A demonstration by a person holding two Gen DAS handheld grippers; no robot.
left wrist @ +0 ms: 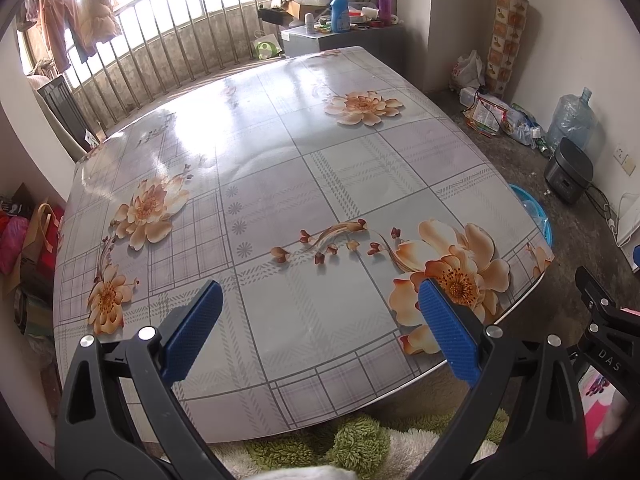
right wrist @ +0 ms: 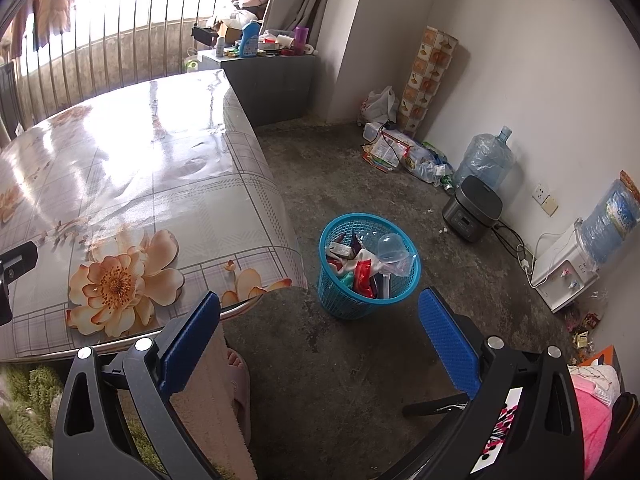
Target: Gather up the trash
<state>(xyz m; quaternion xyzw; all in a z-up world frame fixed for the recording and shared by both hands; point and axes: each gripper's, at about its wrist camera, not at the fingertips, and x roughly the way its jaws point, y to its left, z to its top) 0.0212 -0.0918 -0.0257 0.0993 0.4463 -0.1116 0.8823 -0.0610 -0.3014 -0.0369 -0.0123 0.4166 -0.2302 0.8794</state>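
Glossy floral plastic cloth on the table [left wrist: 304, 184], blue plastic mesh basket [right wrist: 340, 304] on rough concrete floor [right wrist: 360, 360], textured blue gripper pads [left wrist: 448, 328]

Left tongs [left wrist: 320, 322] agape over the floral table [left wrist: 280, 152] — nothing between.

Tablecloth [left wrist: 280, 184]: grey-lilac plaid with orange flowers. Basket [right wrist: 344, 300]: turquoise mesh. Gripper pads [right wrist: 448, 340]: blue. Rug [left wrist: 360, 440]: green and white.
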